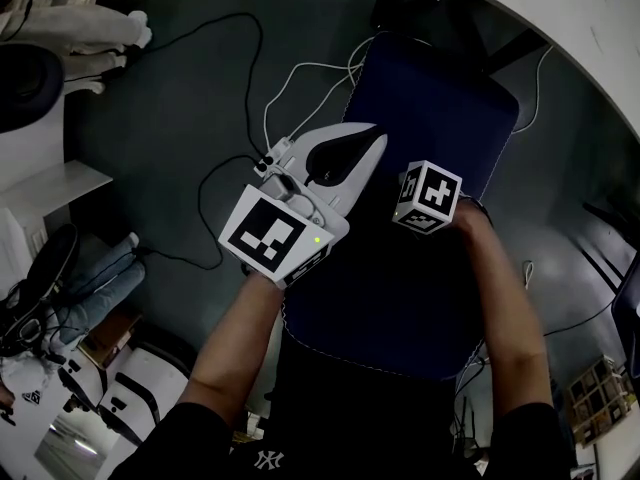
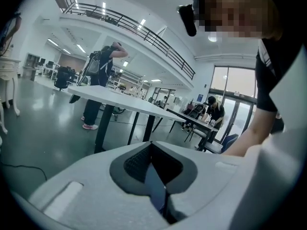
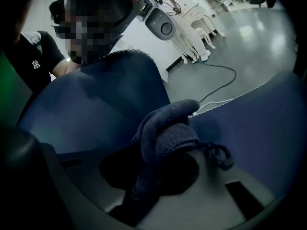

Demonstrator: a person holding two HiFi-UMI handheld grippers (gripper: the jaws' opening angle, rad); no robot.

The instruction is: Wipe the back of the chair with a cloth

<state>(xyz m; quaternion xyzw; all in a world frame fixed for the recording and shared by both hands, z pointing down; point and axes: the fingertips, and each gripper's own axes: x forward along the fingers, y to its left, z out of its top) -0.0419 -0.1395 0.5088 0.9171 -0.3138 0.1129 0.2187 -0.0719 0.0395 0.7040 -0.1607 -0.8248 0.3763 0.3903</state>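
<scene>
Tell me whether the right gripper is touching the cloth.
Touching. The right gripper view shows the right gripper shut on the dark cloth, which bunches up from between its jaws in front of the blue chair.

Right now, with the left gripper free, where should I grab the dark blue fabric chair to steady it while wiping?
Probably its white-stitched rim nearest the person, from above: a thin exposed edge the jaws can straddle, whereas the dark blue fabric chair offers only broad padded faces elsewhere. The left gripper is shut, so open it first; the right gripper holds the dark cloth.
</scene>
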